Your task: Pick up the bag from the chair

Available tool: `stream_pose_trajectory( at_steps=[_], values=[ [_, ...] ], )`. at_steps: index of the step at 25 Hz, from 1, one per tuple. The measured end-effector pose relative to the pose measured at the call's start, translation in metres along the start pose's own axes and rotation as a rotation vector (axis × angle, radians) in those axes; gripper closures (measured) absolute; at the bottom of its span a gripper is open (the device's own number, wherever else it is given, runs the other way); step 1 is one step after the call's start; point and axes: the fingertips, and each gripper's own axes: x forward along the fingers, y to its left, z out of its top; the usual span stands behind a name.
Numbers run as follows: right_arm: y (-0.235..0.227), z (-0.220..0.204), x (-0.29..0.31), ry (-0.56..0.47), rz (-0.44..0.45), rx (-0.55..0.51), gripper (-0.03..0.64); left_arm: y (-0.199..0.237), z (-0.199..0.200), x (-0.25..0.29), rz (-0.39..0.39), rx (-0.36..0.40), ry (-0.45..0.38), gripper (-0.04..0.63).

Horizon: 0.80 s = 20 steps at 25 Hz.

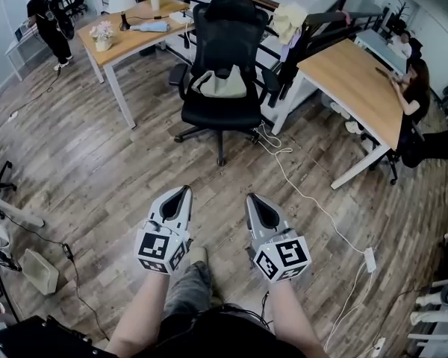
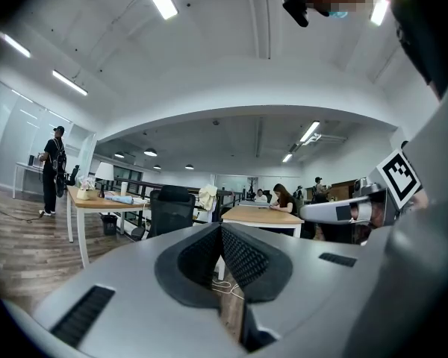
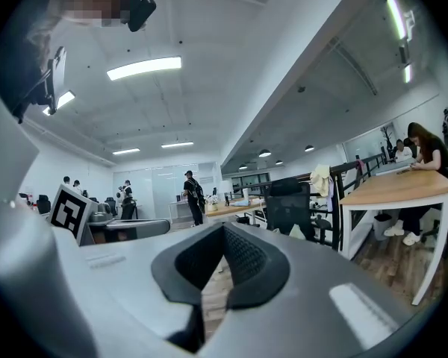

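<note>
At the far left, a standing person (image 1: 48,21) is being shown by the room's edge, and a box (image 1: 41,271) is lying on the wood floor (image 1: 97,170) at lower left. A lamp (image 1: 122,2) and a flower pot (image 1: 102,36) are being borne by the left desk (image 1: 134,43).

In the foreground, the left gripper (image 1: 187,189) is being held level in the person's hand. Its jaws are being kept clenched together, pad against pad, with nothing between them.

Further off, between the two desks, a black chair (image 1: 224,51) is standing. The bag (image 1: 222,85), cream in colour, is lying on the seat and leaning against the backrest. It is being touched by neither gripper; both are well apart from the chair and are being pointed toward it.

Just beside the left gripper, the right gripper (image 1: 249,198) is being held level too. Its jaws are likewise pressed together on nothing.

Right of the chair, a pale cloth (image 1: 287,21) is hanging over a railing. A cable (image 1: 306,192) is trailing across the floor to a power strip (image 1: 370,259). At the right desk (image 1: 355,88), a seated person (image 1: 414,95) is being shown.
</note>
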Motion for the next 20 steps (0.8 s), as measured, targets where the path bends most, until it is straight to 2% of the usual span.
stream_pose_trajectory(
  at_steps=[4,13,20],
  values=[
    [-0.02,0.007,0.036,0.002,-0.022,-0.002,0.611,0.021,0.004,0.039,-0.019,0.022,0.017,0.598],
    [-0.053,0.003,0.121,0.013,-0.051,0.018,0.609,0.081,0.008,0.113,-0.051,-0.015,0.022,0.598],
    [-0.063,0.006,0.166,-0.004,-0.062,0.026,0.609,0.116,0.014,0.149,-0.067,-0.014,0.009,0.598]
  ],
)
